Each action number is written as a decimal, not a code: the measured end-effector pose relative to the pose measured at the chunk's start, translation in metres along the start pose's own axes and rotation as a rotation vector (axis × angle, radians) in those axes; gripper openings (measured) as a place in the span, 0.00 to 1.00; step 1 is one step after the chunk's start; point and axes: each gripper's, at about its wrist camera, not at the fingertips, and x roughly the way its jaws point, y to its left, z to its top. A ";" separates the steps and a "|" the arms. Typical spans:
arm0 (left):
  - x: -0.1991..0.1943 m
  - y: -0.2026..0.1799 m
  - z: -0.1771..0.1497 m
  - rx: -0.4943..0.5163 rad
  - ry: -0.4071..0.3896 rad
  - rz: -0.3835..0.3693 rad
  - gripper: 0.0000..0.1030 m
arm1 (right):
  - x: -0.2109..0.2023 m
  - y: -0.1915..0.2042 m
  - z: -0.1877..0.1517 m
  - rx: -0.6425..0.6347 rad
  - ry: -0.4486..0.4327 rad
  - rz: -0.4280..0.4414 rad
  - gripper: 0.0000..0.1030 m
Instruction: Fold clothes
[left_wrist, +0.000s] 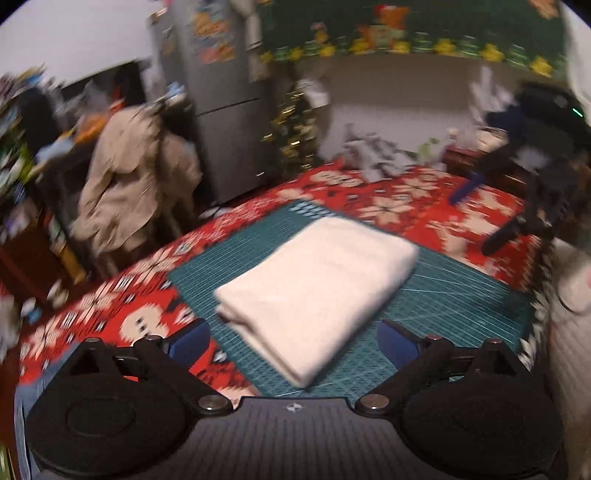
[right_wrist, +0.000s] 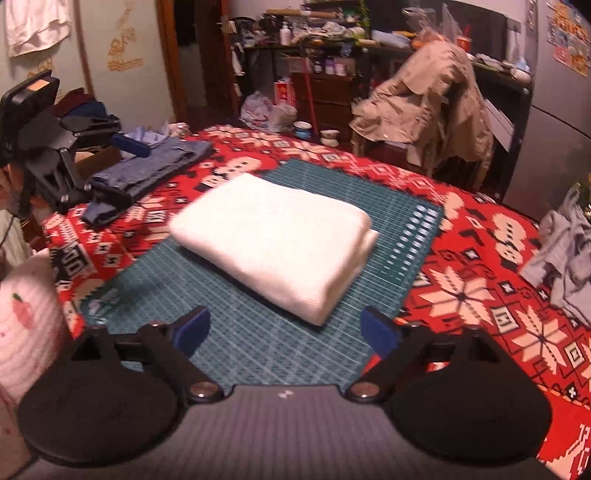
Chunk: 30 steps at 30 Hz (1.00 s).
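Resting folded on the green mat (right_wrist: 406, 236) at mid-worktop, the white garment (right_wrist: 273, 240) lies free; both the left tongs (left_wrist: 293, 338) and right tongs (right_wrist: 286, 328) stand wide and empty just short of it. This fold appears finished; next, probably, the grey clothes (right_wrist: 565, 254) need fetching. No containers are visible.

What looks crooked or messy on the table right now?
The folded white cloth lies at an angle across the green cutting mat, and its layered end looks slightly uneven. A grey garment sits crumpled near the table edge. Nothing looks spilled or damaged.
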 end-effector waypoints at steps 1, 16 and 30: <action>0.000 -0.006 0.000 0.034 0.002 -0.018 0.95 | -0.001 0.005 0.002 -0.014 -0.001 -0.002 0.99; 0.043 -0.039 0.008 0.274 0.070 0.049 0.54 | 0.002 0.036 0.004 -0.086 0.048 0.049 0.99; 0.108 0.050 0.015 -0.057 0.199 0.040 0.07 | 0.011 -0.003 -0.002 0.054 0.060 0.015 0.99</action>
